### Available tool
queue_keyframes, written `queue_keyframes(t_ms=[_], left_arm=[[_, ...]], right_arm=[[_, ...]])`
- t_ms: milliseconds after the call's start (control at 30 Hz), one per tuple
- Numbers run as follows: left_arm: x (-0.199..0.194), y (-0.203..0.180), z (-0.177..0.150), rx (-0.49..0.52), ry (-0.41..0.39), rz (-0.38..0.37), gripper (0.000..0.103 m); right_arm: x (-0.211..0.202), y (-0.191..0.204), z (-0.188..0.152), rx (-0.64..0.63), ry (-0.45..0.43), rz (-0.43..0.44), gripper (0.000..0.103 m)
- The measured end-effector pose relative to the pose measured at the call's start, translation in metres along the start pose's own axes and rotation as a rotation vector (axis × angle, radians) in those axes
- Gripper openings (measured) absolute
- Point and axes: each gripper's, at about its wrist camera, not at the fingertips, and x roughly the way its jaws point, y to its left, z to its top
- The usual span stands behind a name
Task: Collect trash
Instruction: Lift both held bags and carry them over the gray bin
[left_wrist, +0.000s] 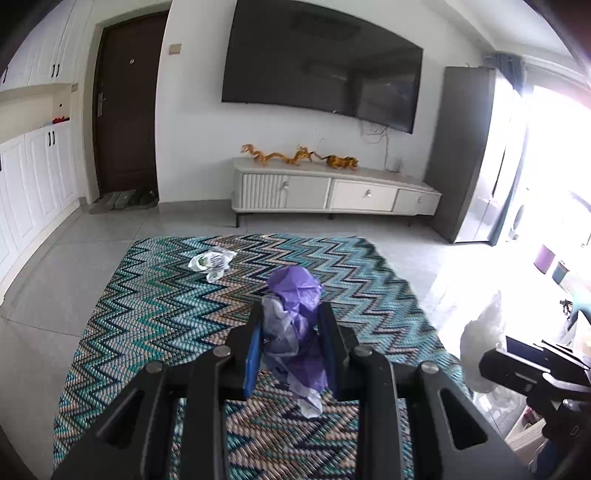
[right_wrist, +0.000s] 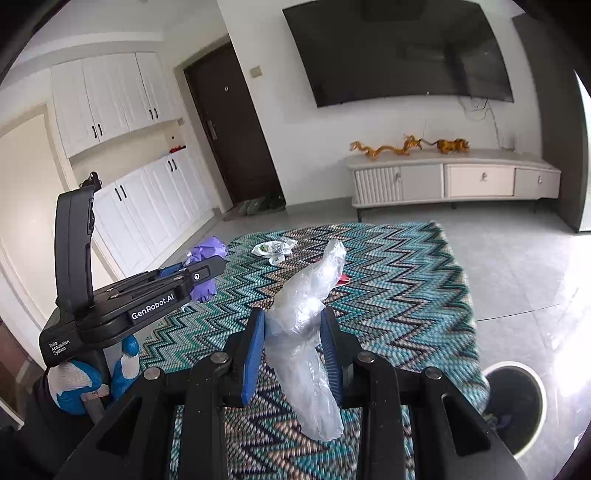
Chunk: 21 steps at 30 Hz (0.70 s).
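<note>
Sweeping across the room, biggest first: a wide dark flat television (left_wrist: 325, 62) hangs on the white wall above a long low cream cabinet with drawers (left_wrist: 332, 190), orange dragon figurines (left_wrist: 295, 157) lined up on its top. A dark brown door (left_wrist: 127, 107) stands to the left, white cupboards (right_wrist: 122, 122) beside it. On the grey tiled floor (left_wrist: 55, 273) lies the teal, blue and tan zigzag woven rug (left_wrist: 369, 280), and that is where the loose rubbish sits: a crumpled white printed plastic wrapper (left_wrist: 212, 262) lies out in the open near the rug's far side, well apart from both tools, with a small red scrap (right_wrist: 344, 278) half hidden behind the clear bag. A round white-rimmed bin (right_wrist: 517, 402) stands just off the rug's near right corner, dark inside. Left tongs (left_wrist: 291, 332) are narrowed on a crumpled purple and white plastic bag (left_wrist: 293, 302), held up over the rug. Right tongs (right_wrist: 293, 339) are pinched on a scrunched clear plastic bag (right_wrist: 306, 332), also clear of the rug. A blue-and-white gloved hand (right_wrist: 85, 380) grips the left tool.
</note>
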Motion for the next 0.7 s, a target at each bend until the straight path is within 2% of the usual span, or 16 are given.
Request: queue_keyframes(t_ms=[333,500,700], left_arm=[[-0.055,-0.049,-0.005,0.071,-0.074,-0.078,0.027],[-0.067,-0.073,0.002,0.111,-0.099,-0.106,0.027],[-0.060,-0.103,0.007,0.159,-0.087,-0.125,0.027]], right_arm=[[-0.080,-0.008,-0.018,0.031,-0.118,-0.066,0.029],[-0.100,-0.019,-0.021,0.045,-0.155,-0.091,0.029],[-0.108,-0.045,-0.025,0.095,-0.179,-0.113,0.029]])
